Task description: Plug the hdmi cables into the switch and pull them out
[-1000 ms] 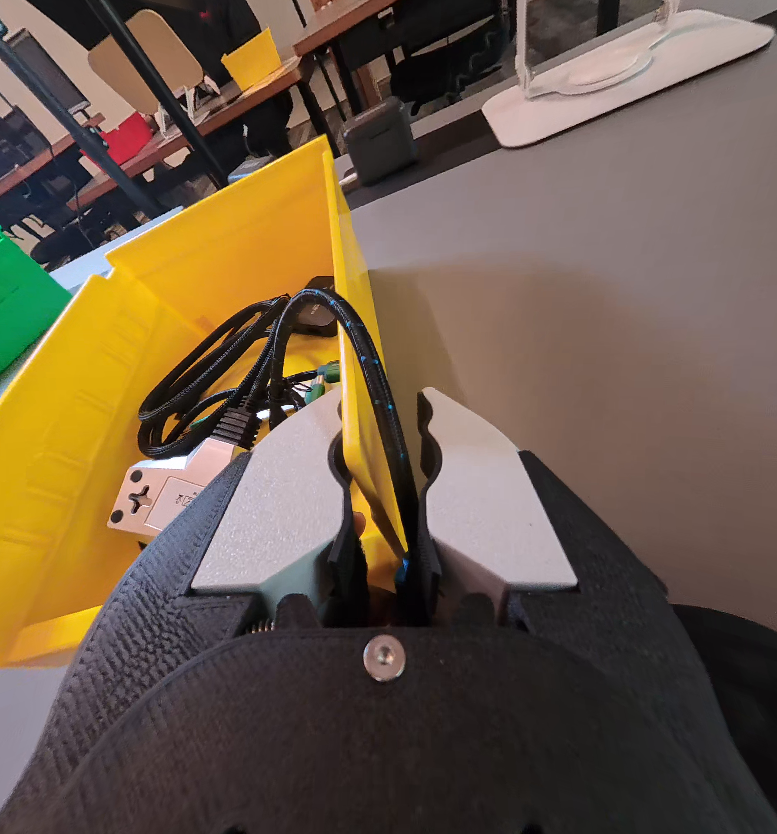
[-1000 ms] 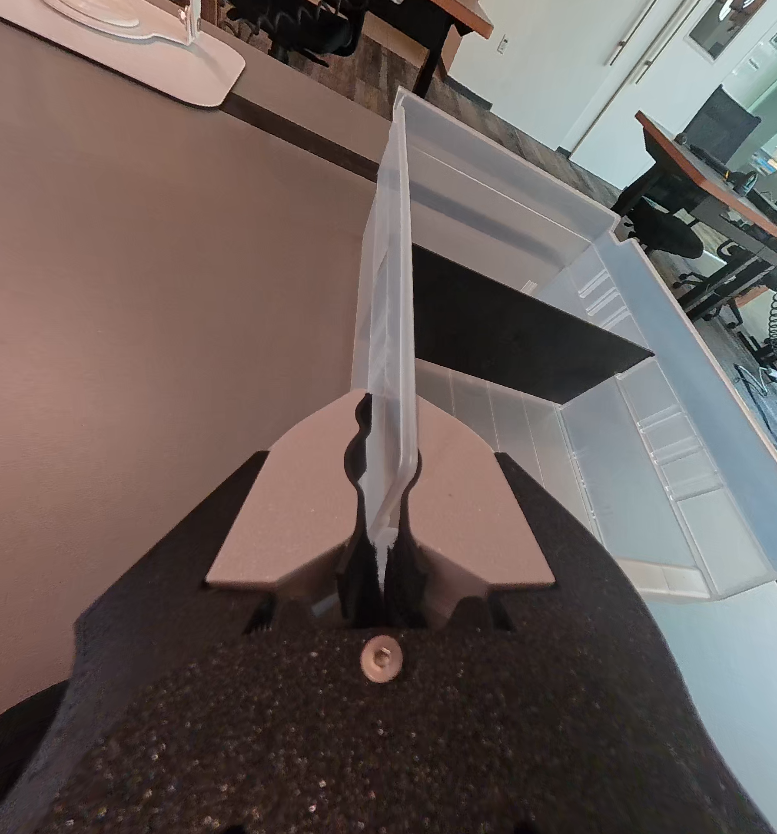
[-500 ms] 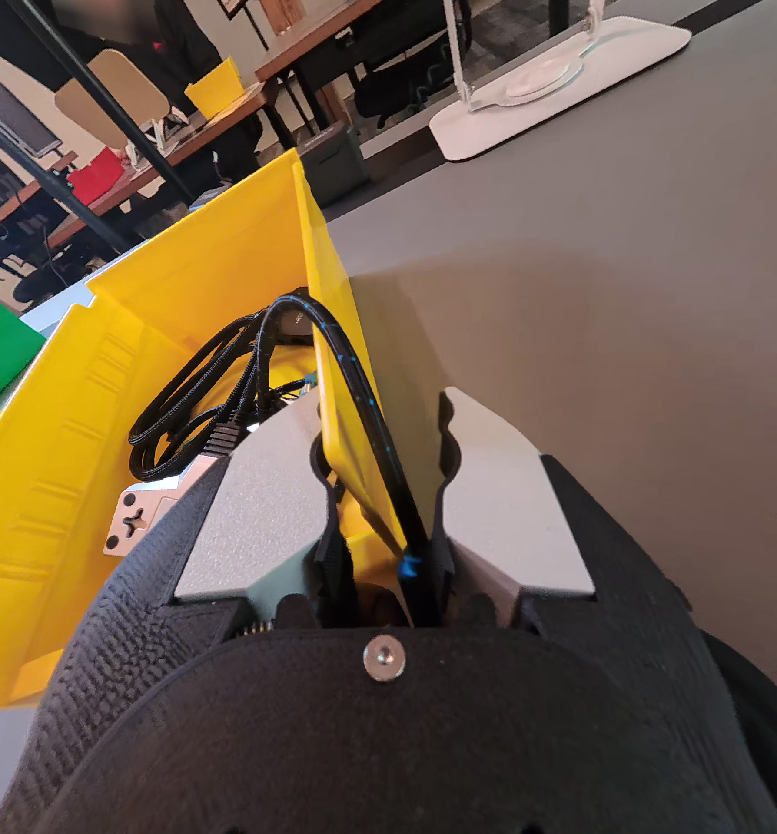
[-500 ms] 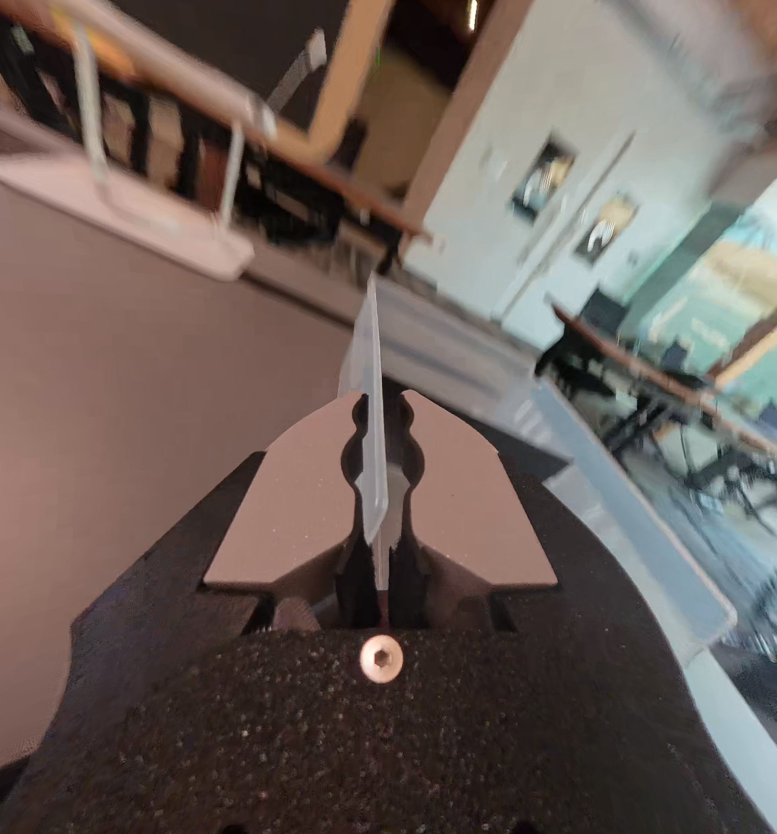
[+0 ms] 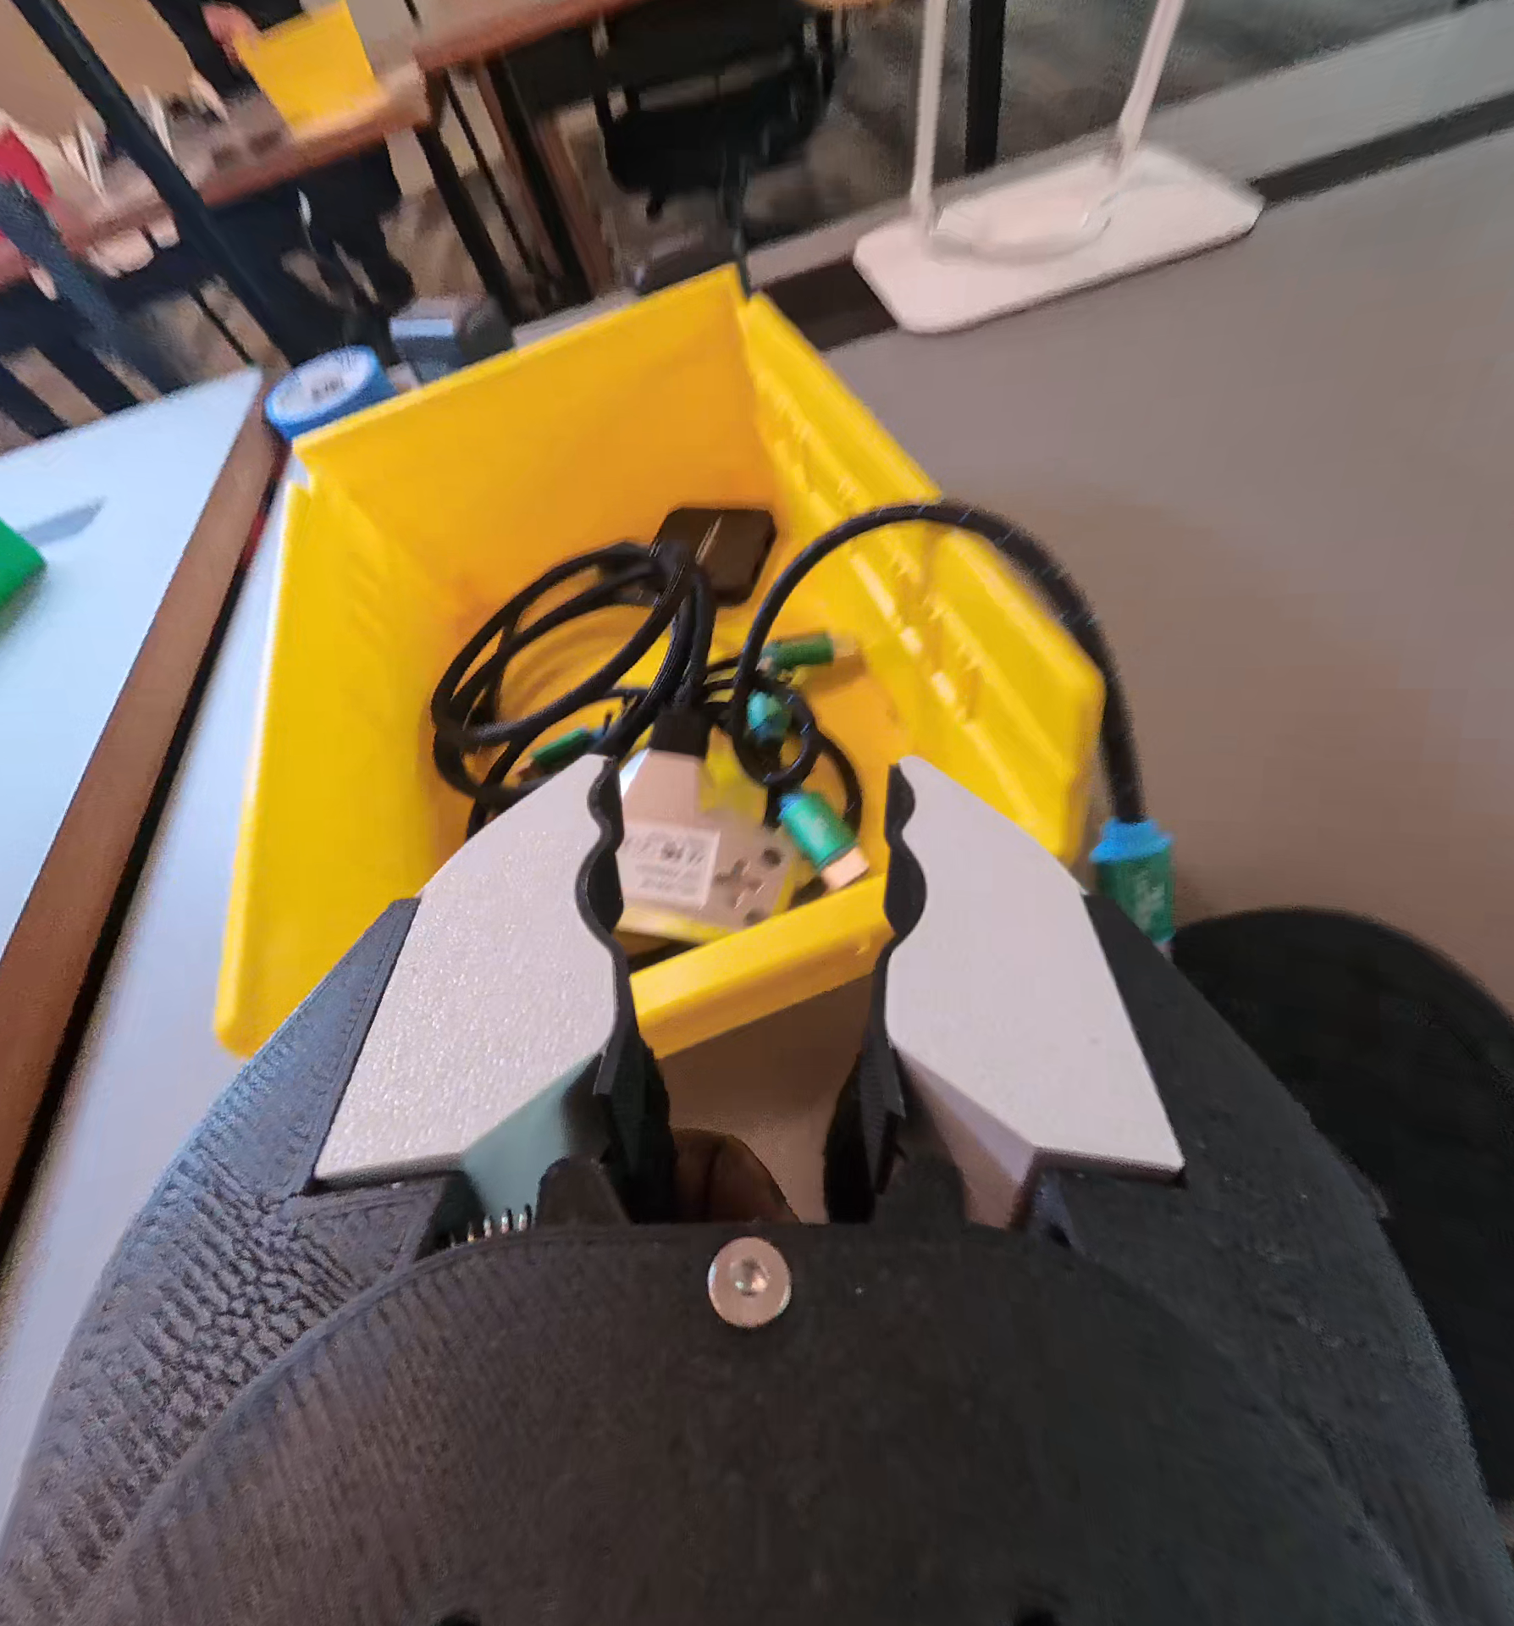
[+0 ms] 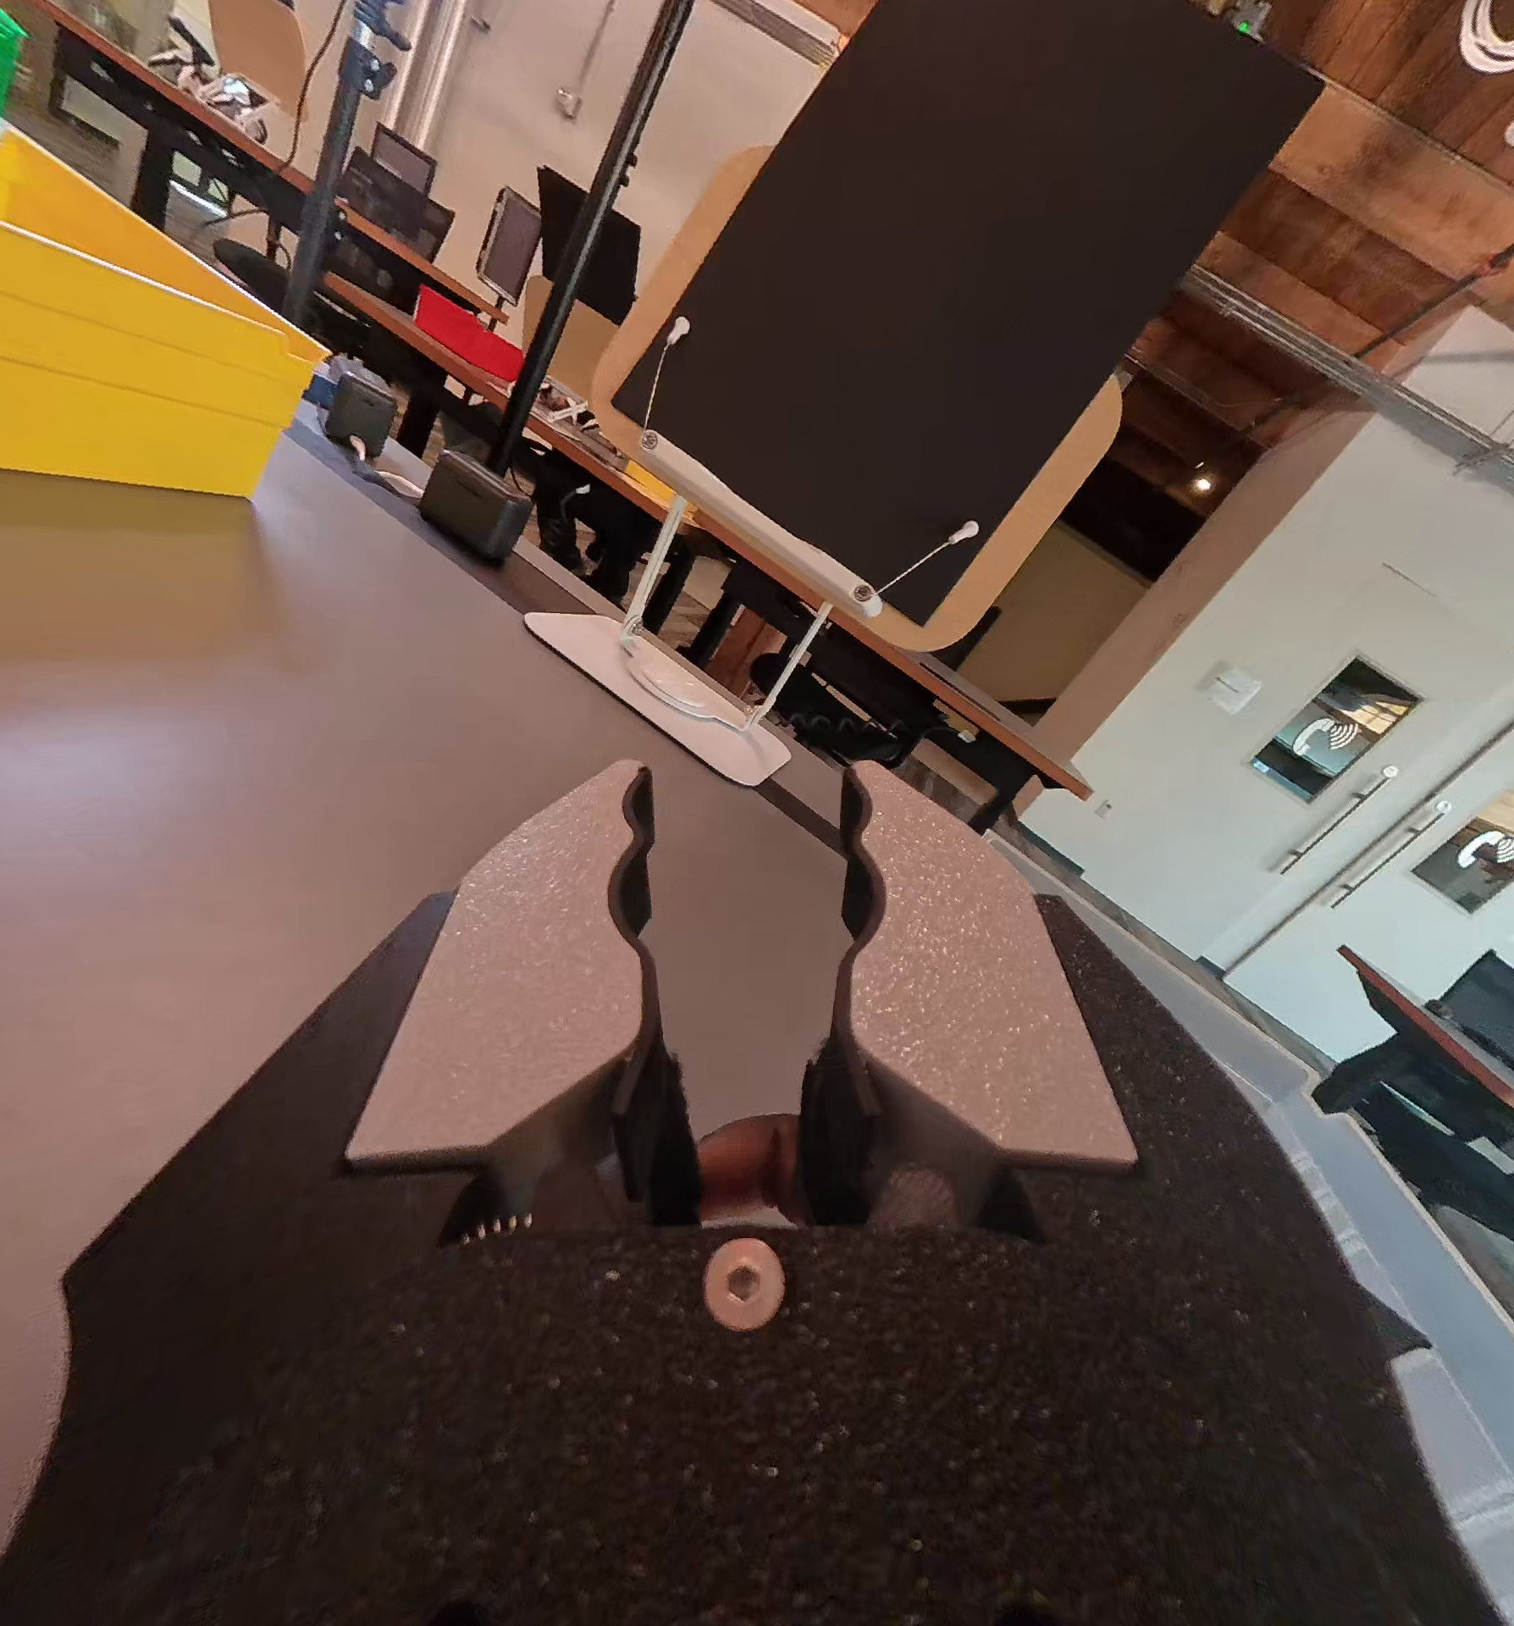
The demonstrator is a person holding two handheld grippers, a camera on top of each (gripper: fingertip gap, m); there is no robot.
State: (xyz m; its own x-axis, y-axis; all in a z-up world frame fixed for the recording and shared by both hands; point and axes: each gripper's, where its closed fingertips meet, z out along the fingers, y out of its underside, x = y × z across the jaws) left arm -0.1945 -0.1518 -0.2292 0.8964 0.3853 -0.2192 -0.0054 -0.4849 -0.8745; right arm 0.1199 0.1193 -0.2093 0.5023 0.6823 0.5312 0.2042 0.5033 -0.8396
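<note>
Over the bin point(image 5: 507, 493), your left claw point(image 5: 740, 845) gapes empty above the switch point(image 5: 692, 867); your right claw point(image 6: 745, 845) idles, wide and empty.

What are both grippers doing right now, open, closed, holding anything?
Left gripper: open, empty, above the yellow bin.
Right gripper: open, empty.

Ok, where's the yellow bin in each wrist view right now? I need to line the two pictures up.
Left wrist view: the yellow bin fills the centre, just beyond the open left gripper, cables inside.
Right wrist view: only its outer wall shows, at the upper left edge.
Shared landmark: the white stand base on the grey table.
</note>
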